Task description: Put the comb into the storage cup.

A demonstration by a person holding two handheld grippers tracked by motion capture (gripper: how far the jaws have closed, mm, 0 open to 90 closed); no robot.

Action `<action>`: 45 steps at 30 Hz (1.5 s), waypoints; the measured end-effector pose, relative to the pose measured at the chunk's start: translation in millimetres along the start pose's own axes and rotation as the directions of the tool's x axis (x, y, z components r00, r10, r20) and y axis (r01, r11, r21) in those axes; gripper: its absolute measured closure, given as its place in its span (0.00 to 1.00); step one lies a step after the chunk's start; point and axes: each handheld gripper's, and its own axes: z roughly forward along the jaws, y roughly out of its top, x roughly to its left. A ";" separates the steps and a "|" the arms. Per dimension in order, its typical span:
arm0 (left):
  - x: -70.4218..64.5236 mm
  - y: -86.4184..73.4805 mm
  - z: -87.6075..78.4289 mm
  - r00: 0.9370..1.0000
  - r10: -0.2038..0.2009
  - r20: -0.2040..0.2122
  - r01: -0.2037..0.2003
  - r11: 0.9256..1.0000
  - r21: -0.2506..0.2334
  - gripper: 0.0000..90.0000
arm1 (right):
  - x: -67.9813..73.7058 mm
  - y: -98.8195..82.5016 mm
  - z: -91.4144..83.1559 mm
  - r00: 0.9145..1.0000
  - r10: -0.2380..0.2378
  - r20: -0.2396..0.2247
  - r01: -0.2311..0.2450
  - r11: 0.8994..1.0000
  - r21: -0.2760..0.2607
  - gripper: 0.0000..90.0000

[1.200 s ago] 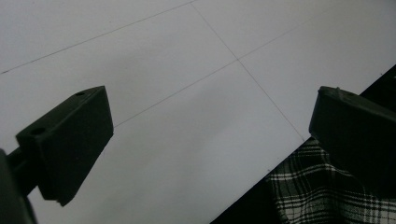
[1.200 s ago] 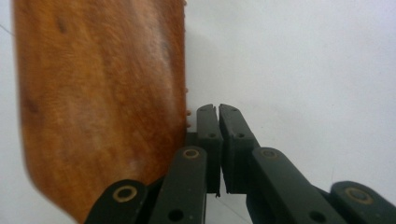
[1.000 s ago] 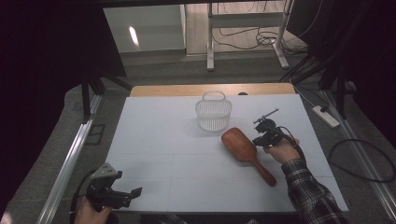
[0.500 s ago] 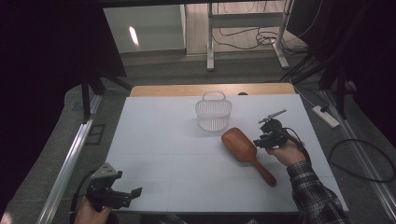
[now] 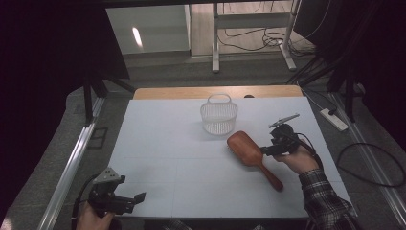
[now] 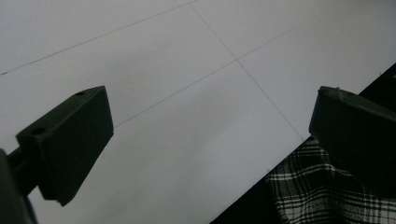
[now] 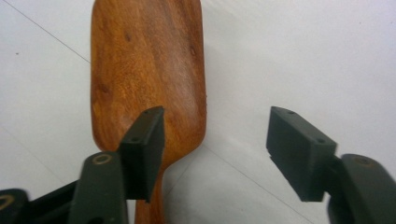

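Note:
A wooden hairbrush lies back-up on the white table, right of centre, with its handle pointing toward the front right. My right gripper hovers open just right of the brush where head meets handle. In the right gripper view the brush runs up the left side, one jaw is over the lower end of its head, and the right gripper holds nothing. A white basket stands upright behind the brush. My left gripper is at the front left edge, and the left gripper is open over bare table.
A strip of wooden tabletop shows behind the white surface. A plaid sleeve comes in at the front right, and plaid cloth lies beyond the table's front edge. Cables and a power strip lie on the floor to the right.
My right gripper has drifted slightly to the right beside the brush. The brush, the basket and the left gripper have not moved.

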 end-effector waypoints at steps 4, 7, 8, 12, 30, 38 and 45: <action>0.0 0.1 0.0 1.000 0.001 0.000 -0.001 1.000 0.000 0.01 | 1.6 -2.7 -4.0 1.000 -0.004 0.002 0.004 1.000 -0.001 0.31; -0.2 0.1 0.0 1.000 0.003 0.000 -0.003 1.000 0.000 0.01 | 2.7 -4.7 -5.8 1.000 -0.005 -0.005 0.005 1.000 -0.003 0.31; -0.3 0.2 0.1 1.000 0.004 -0.001 -0.004 1.000 0.000 0.01 | 3.6 -5.9 -6.9 1.000 -0.006 -0.017 0.006 1.000 -0.005 0.30; -0.7 0.3 0.0 1.000 0.005 -0.003 -0.005 1.000 -0.001 0.01 | 7.6 -9.3 -11.4 0.999 -0.018 -0.027 0.018 1.000 -0.018 0.24; -2.1 2.2 0.3 1.000 0.019 -0.006 -0.019 1.000 -0.006 0.00 | 19.6 -22.6 -21.4 1.000 -0.026 -0.016 0.025 0.999 -0.043 0.01; -4.7 3.0 1.8 0.999 0.043 -0.012 -0.043 0.999 -0.003 0.00 | 25.1 -27.8 -25.7 1.000 0.004 -0.024 -0.006 0.997 -0.078 0.00; -4.7 2.8 2.0 0.999 0.044 -0.008 -0.044 0.999 -0.003 0.00 | 28.2 -28.4 -23.4 1.000 0.011 -0.018 -0.012 0.998 -0.064 0.00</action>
